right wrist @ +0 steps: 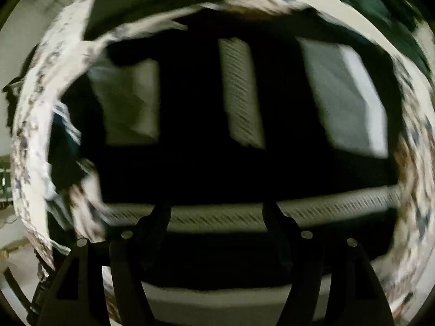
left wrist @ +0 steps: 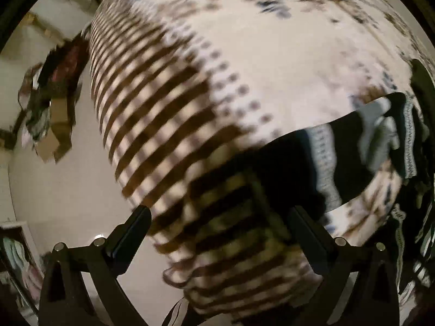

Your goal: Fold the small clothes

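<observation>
Under the left hand-held gripper [left wrist: 218, 214], open wide, lies a white bed cover with brown stripes [left wrist: 152, 114]. A black knitted garment with grey bands [left wrist: 334, 157] lies on it, off right.

By the right hand-held gripper [right wrist: 216, 206], also open, the blurry black garment [right wrist: 195, 103] fills the view.

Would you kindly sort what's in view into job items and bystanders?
Job: black garment with grey bands; left gripper; right gripper.
Lying about: patterned bedspread; clutter pile on the floor.
</observation>
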